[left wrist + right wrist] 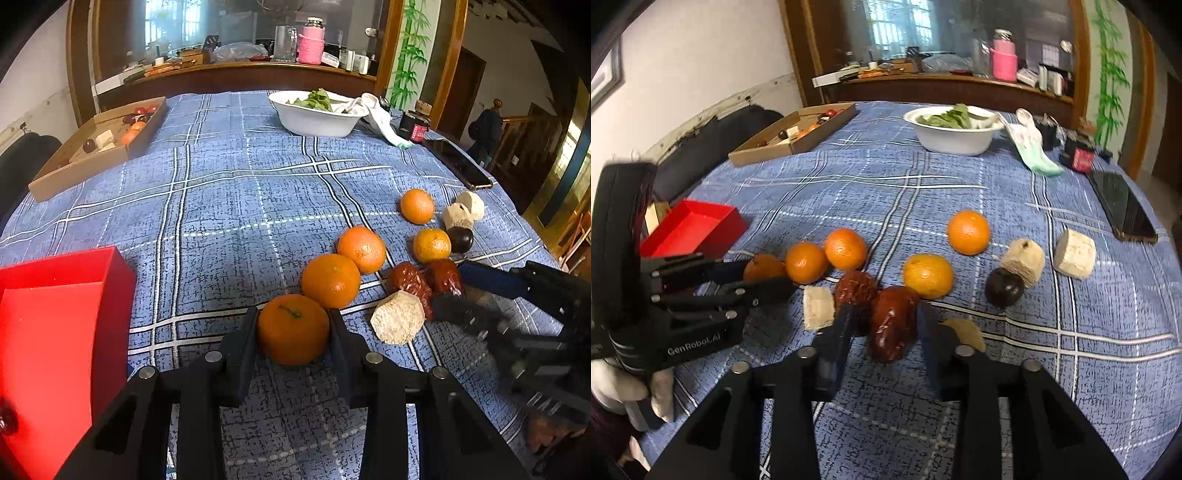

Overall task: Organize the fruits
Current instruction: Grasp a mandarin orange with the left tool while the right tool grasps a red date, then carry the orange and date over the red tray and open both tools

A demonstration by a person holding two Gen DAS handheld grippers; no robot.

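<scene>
My left gripper (292,321) is shut on an orange (293,329) near the table's front, with both fingers against its sides; the same orange shows in the right wrist view (762,267). A red bin (62,332) stands to its left. Several more oranges (330,280) lie in a row to the right. My right gripper (884,314) is open around a red date (892,325), with a gap on the right side. A second date (855,290) and a pale root slice (818,308) lie beside it.
A dark plum (1004,288) and pale root chunks (1075,253) lie to the right. A cardboard tray (96,144) of fruit sits far left, a white bowl (314,122) of greens at the back, and a phone (1123,206) at the right edge.
</scene>
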